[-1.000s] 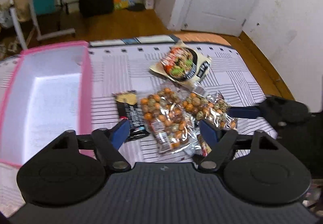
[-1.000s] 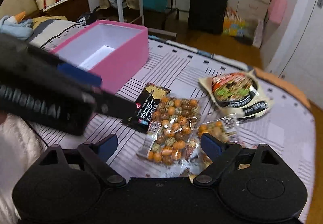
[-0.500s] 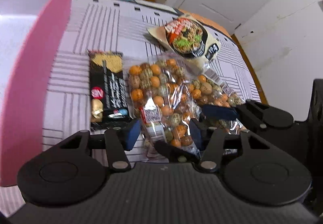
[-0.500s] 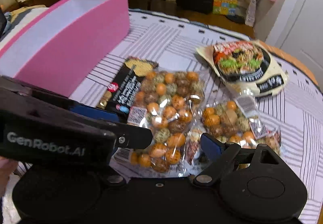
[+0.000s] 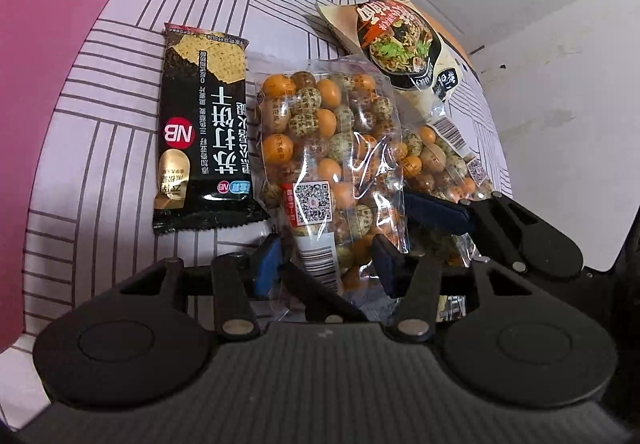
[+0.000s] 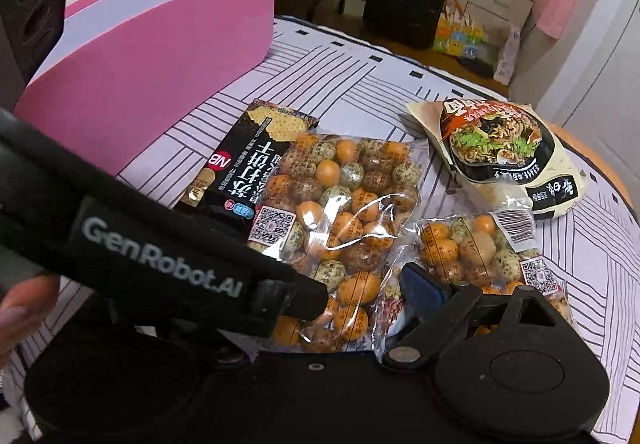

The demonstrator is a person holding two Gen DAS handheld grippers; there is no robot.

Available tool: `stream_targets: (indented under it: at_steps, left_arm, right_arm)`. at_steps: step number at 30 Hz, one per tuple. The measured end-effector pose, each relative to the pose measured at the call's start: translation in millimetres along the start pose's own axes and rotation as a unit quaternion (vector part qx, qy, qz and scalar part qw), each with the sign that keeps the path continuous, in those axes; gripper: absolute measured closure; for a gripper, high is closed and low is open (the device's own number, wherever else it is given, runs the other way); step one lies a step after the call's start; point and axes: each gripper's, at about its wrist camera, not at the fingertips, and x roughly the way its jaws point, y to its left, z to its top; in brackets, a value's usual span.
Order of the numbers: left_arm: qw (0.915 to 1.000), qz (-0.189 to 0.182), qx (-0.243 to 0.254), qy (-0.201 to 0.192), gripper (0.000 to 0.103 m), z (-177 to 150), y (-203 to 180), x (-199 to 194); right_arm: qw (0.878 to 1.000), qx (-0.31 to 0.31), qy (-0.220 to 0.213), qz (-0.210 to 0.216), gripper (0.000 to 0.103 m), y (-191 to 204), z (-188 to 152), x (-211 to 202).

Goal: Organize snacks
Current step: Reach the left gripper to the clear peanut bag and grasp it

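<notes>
The left wrist view sits low and very close over the striped white counter (image 5: 100, 147), facing forward across a clear bag of orange and speckled coated nuts (image 5: 328, 147). The right wrist view hangs close too, a little higher, facing the same clear bag (image 6: 348, 203) and the pink rectangular box (image 6: 160, 55). Both share the black cracker packet (image 5: 204, 131), the noodle packet (image 5: 404, 47) and the smaller nut bag (image 6: 480, 248).

Left of the peanut bag (image 5: 328, 147), my black cracker packet (image 5: 204, 131) read "NB"; my left gripper (image 5: 326, 264) housing read "GenRobot.AI".
</notes>
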Motion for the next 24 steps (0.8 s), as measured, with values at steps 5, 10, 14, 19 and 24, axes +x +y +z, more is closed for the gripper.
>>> stream_targets:
  at_steps: [5, 10, 14, 19, 24]
  left_arm:
    - [0.9997, 0.002, 0.023, -0.010, 0.055, -5, -4, -5]
    - [0.9993, 0.006, 0.036, -0.006, 0.057, -7, -11, -11]
    - [0.9992, 0.009, 0.039, 0.000, 0.058, -8, -14, -19]
    - [0.9991, 0.005, 0.038, 0.016, 0.058, -13, -21, -33]
    - [0.9986, 0.009, 0.039, 0.035, 0.057, -20, -28, -39]
  right_arm:
    - [1.000, 0.013, -0.005, 0.002, 0.020, 1, 2, -8]
    - [1.000, 0.019, -0.005, 0.009, 0.024, 4, 1, -16]
    - [1.000, 0.019, -0.003, 0.014, 0.026, 9, 4, -29]
    - [0.999, 0.031, 0.016, 0.020, 0.026, 11, 0, -43]
    - [0.999, 0.033, 0.017, 0.027, 0.027, 15, -4, -55]
